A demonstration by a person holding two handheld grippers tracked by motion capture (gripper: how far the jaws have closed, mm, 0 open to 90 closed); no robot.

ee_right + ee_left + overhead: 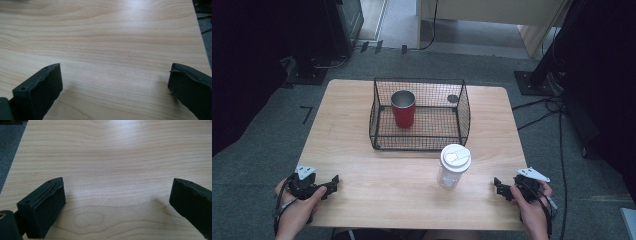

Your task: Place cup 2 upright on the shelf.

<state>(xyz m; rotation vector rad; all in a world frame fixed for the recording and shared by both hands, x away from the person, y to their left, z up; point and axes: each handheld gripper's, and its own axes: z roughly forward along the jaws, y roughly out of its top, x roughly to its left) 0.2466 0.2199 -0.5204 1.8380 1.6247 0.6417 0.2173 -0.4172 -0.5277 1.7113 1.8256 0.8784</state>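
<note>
A red cup (pixel 403 108) with a metal-lined inside stands upright in a black wire basket (pixel 463 116) at the middle of the wooden table (pixel 382 192). In front of the basket, toward the right, stands a clear cup with a white lid (pixel 454 165). My left gripper (pixel 332 184) rests at the table's near left corner, open, with only bare wood between its jaws in the left gripper view (pixel 117 187). My right gripper (pixel 498 187) sits at the near right, a little right of the lidded cup, also open over bare wood in the right gripper view (pixel 115 72).
A small dark round thing (pixel 452 98) lies at the basket's back right. Grey carpet surrounds the table, with cables (pixel 539 114) and a stand base (pixel 532 82) on the floor at the right and dark equipment (pixel 319 65) at the back left.
</note>
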